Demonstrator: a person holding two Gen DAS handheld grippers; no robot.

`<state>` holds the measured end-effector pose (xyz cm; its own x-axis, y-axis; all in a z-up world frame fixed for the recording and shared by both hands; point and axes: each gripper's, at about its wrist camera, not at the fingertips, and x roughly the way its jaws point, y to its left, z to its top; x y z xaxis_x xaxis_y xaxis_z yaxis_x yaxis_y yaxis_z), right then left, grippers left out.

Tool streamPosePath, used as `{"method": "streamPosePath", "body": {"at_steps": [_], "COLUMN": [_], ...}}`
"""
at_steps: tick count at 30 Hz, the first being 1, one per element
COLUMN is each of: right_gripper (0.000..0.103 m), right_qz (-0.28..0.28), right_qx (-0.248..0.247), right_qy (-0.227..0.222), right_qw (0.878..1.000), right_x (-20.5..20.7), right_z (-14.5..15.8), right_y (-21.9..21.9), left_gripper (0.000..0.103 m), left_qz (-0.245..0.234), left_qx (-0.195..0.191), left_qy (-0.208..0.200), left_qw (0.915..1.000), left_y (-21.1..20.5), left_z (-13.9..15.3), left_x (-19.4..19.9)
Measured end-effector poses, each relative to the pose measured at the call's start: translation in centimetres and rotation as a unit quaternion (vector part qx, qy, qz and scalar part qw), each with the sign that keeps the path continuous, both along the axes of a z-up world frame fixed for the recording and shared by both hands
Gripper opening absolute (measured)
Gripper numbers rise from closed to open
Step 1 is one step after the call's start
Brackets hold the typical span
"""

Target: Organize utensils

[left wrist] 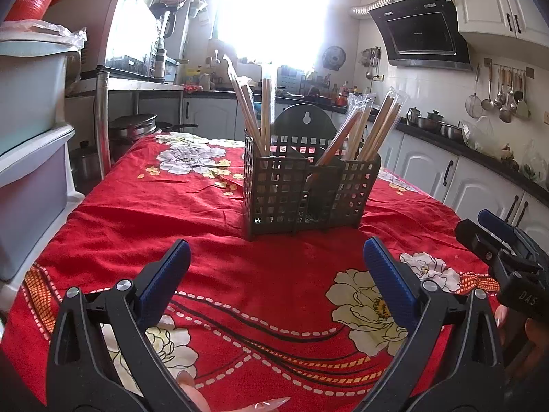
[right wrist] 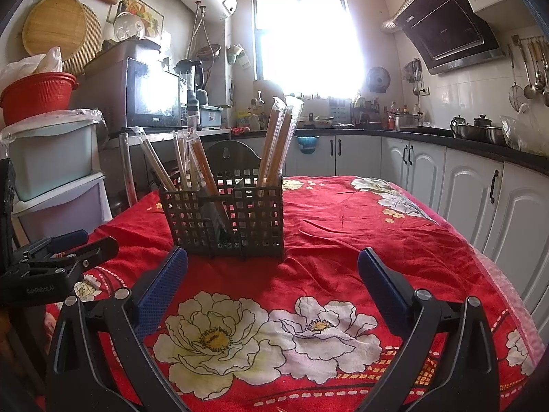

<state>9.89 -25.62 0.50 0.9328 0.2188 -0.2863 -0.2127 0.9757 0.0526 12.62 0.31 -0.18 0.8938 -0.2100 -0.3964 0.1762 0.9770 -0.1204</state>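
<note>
A dark grid utensil holder stands on the red flowered tablecloth, mid-table. Several plastic-wrapped chopstick pairs stand upright in its compartments, some leaning right. My left gripper is open and empty, hovering low in front of the holder. My right gripper is open and empty too, just in front and right of the holder, whose chopsticks show there. Each gripper appears at the other view's edge: the right one, the left one.
Stacked plastic drawers with a red basket stand left of the table. A microwave sits behind. White cabinets and a dark counter with pots run along the right. The cloth shows bare around the holder.
</note>
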Motion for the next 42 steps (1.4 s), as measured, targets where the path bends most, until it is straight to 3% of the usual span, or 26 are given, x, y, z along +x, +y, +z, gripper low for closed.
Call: {"method": "streamPosePath", "body": {"at_steps": [23,37,39,42], "right_gripper": [0.097,0.097,0.097,0.097], "right_qz": [-0.002,-0.003,-0.004,-0.030], "right_qx": [-0.001,0.000,0.004,0.015], "right_qy": [0.001,0.003,0.014,0.060], "right_qw": [1.000,1.000,1.000,0.998], "right_x": [0.0,0.0,0.2,2.0], "right_z": [-0.1,-0.2,-0.3,-0.2], "right_y": [0.0,-0.1,-0.6,-3.0], "left_gripper": [0.093,0.093,0.093,0.093], "left_qz": [0.004,0.035,0.044,0.073], "left_qx": [0.010,0.001,-0.004,0.002], "left_qy": [0.000,0.022,0.033,0.087], "left_qw": [0.9999,0.9991,0.9985,0.9935], "left_y": [-0.1,0.4,0.8,2.4], "left_z": [0.1,-0.1,0.0,0.3], "left_x": [-0.1,0.7,0.9,2.3]}}
